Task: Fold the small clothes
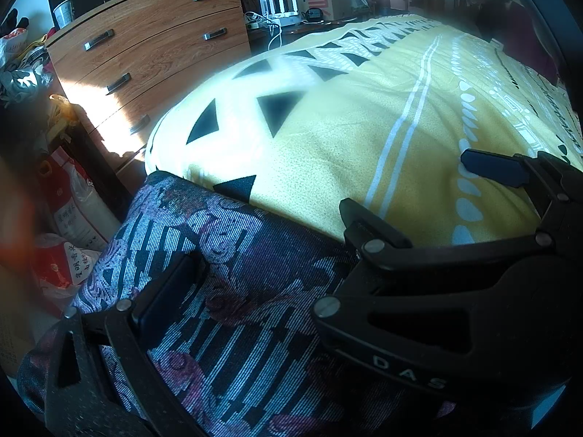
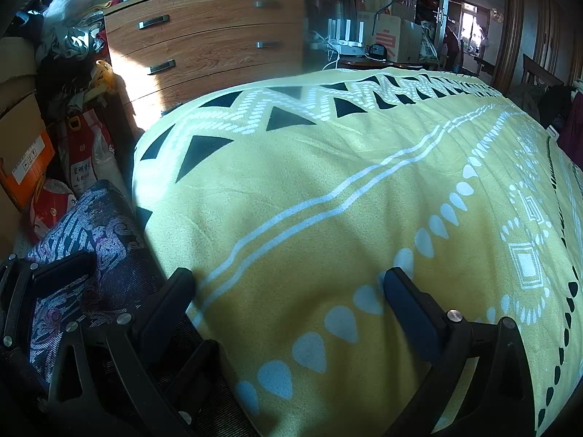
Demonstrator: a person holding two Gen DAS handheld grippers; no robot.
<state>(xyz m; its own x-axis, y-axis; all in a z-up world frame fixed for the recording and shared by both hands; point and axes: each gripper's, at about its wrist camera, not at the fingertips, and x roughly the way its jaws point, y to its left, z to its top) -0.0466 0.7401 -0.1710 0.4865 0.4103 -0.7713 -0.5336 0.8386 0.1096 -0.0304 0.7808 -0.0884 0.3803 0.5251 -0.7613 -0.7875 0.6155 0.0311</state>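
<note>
My left hand-held gripper [image 1: 269, 258] hangs over a dark patterned cloth [image 1: 233, 291], blue-grey stripes with purplish flowers, and its fingers are spread wide with nothing between them. One finger [image 1: 171, 287] lies low against the cloth; the other [image 1: 368, 229] sits at the line where the cloth meets the yellow blanket [image 1: 346, 138]. That cloth lies at the near left edge of the bed, touching the blanket, and I cannot tell whether it rests on the blanket or just beside it.

My right hand-held gripper [image 2: 288, 284] is over the yellow blanket [image 2: 328, 200], jaws wide apart and empty, its two fingers framing a bare stretch of white teardrop print. From this wrist I see the patterned cloth [image 2: 91, 218] off to the left, with the left hand-held gripper [image 2: 54, 273] above it.

A wooden chest of drawers [image 1: 153, 47] stands beyond the bed, a paper cup [image 1: 65, 12] on top.
</note>
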